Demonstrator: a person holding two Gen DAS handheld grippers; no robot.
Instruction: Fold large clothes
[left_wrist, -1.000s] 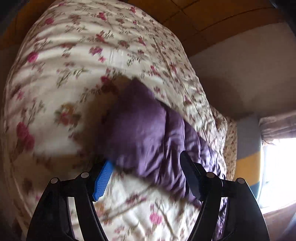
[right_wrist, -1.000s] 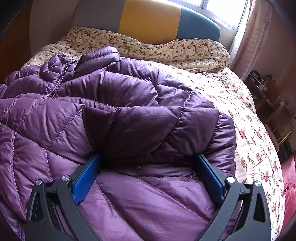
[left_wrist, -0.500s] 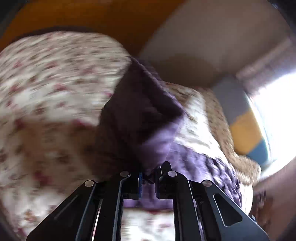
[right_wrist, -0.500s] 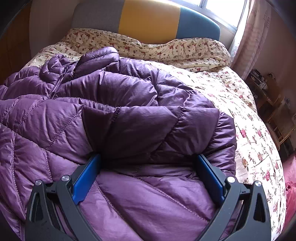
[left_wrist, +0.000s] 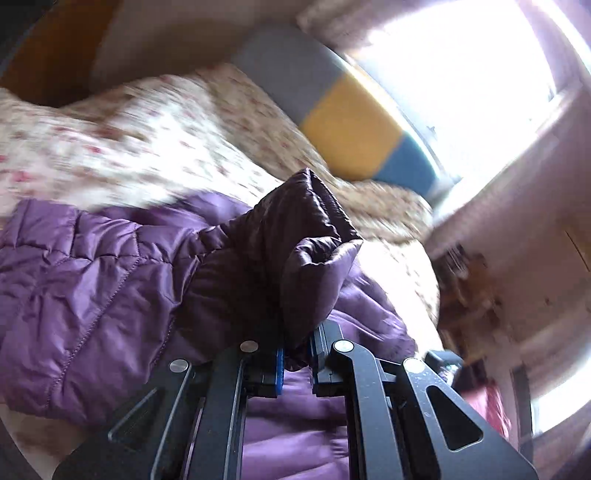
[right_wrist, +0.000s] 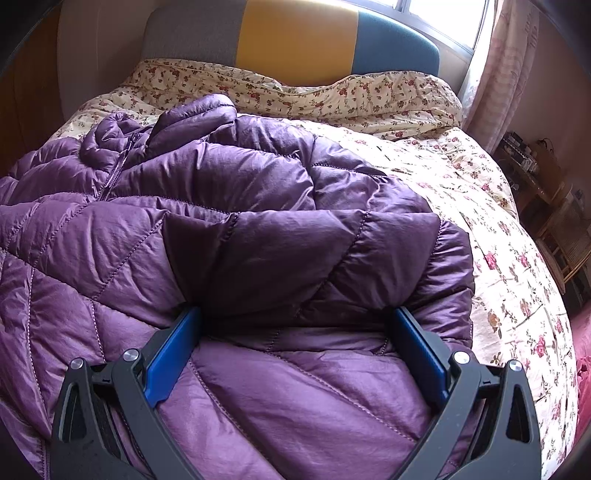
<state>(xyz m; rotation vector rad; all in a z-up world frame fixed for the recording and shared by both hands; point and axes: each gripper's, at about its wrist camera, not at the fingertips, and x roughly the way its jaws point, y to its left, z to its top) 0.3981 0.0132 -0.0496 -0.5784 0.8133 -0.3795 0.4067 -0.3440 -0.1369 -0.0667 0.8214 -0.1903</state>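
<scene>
A purple quilted puffer jacket (right_wrist: 258, 221) lies spread on the bed, its zipper and collar toward the headboard. My left gripper (left_wrist: 297, 347) is shut on the end of the jacket's sleeve (left_wrist: 288, 258), which stands lifted above the jacket body (left_wrist: 92, 277). In the right wrist view my right gripper (right_wrist: 295, 325) rests low on the jacket with its jaws wide apart. A thick fold of the jacket bulges between its blue pads (right_wrist: 173, 354), and the fingertips are tucked under that fold.
The bed carries a cream floral quilt (right_wrist: 498, 240) with a grey, yellow and blue headboard (right_wrist: 295, 37) behind it. A bright window (left_wrist: 461, 74) and pink curtain (right_wrist: 498, 74) lie at the right, with cluttered shelves (right_wrist: 535, 166) beside the bed.
My left gripper closed on the sleeve end, lifted it off the quilt and swung it across toward the jacket body while rolling. The right gripper and the jacket under it stayed still.
</scene>
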